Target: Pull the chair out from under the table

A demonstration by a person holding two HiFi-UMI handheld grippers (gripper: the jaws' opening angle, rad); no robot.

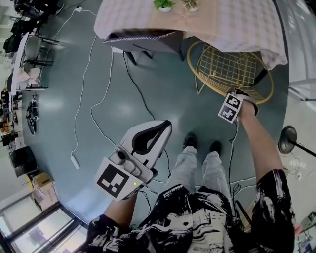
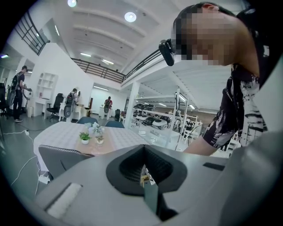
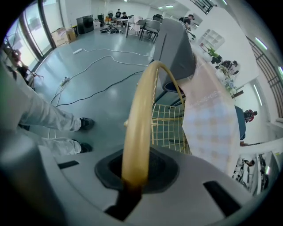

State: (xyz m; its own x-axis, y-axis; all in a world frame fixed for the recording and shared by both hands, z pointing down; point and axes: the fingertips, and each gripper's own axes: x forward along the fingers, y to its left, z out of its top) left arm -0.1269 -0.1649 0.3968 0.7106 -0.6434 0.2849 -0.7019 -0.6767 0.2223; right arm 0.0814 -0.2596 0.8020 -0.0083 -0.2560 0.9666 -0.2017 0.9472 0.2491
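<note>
A yellow wire chair [image 1: 232, 69] stands at the right of the table [image 1: 237, 24], its far part under the checked tablecloth. My right gripper [image 1: 237, 95] points steeply down at the chair's near rim. In the right gripper view the jaws [image 3: 132, 178] are shut on that thick yellow rim tube [image 3: 141, 110], which arches up from between them. My left gripper [image 1: 160, 129] is held out in front of the body over the floor, away from both chairs, with its jaws together and nothing in them [image 2: 148, 185].
A grey upholstered chair [image 1: 143, 39] is tucked under the table's left side. Two small potted plants [image 1: 163, 5] sit on the tabletop. White and black cables [image 1: 94, 104] and a power strip [image 1: 75, 161] lie on the floor. The person's shoes [image 1: 190, 141] are just behind the yellow chair.
</note>
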